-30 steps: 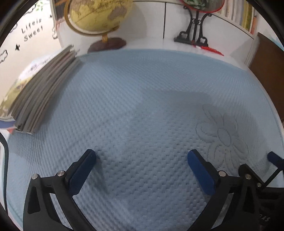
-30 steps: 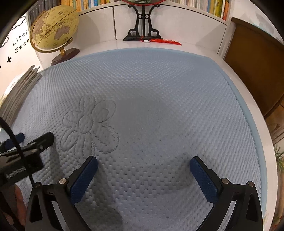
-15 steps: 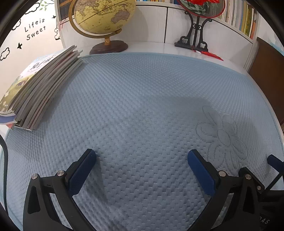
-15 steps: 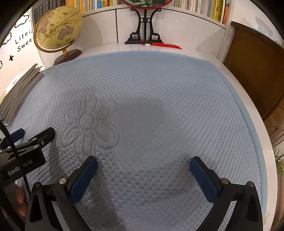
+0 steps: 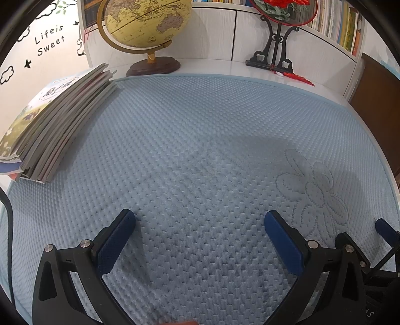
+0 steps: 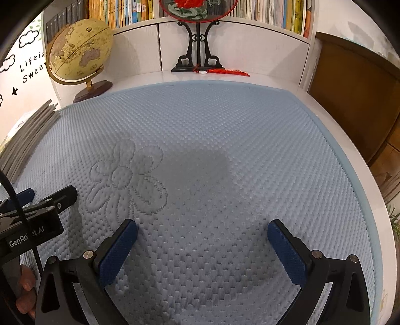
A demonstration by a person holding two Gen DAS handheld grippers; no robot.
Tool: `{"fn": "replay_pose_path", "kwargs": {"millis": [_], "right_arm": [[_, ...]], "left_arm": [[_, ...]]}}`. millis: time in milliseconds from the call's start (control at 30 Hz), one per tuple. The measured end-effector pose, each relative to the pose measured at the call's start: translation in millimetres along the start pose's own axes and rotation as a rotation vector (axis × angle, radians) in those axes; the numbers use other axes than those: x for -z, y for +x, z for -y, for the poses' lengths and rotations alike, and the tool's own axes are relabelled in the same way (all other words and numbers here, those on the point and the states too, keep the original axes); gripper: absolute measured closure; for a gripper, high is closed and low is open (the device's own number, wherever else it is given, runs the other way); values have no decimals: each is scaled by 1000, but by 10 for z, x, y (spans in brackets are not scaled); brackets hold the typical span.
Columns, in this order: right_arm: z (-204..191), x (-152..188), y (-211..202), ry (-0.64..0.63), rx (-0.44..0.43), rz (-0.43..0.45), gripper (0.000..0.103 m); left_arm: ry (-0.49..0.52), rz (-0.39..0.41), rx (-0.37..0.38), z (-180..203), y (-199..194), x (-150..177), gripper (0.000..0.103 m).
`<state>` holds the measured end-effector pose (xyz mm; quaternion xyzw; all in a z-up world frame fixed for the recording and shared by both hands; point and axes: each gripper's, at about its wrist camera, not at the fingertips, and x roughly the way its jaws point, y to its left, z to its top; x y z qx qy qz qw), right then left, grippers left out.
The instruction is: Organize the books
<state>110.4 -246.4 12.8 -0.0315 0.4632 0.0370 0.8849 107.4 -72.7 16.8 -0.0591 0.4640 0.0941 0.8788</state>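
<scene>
Blue quilted mat (image 5: 200, 140) covers white table. Stack of books (image 5: 57, 120) lies at mat's far-left edge, globe (image 5: 145, 27) just behind. Left gripper (image 5: 200, 225) and right gripper (image 6: 202, 232) both spread apart, empty, over bare mat.

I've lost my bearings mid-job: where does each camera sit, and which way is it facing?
Left wrist: on the left gripper, open, low over the blue mat, facing the globe; book stack far left, right gripper's tip at right.
Right wrist: on the right gripper, open, facing the fan stand; left gripper at left.
Shared: mat, globe, stack, stand.
</scene>
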Motion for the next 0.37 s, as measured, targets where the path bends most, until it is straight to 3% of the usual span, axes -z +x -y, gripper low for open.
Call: {"fn": "replay_pose_path", "kwargs": {"millis": [367], "right_arm": [[-16, 10, 5, 0, 0, 0, 0]], "left_arm": [[-7, 6, 12, -16, -4, 9, 0]]}}
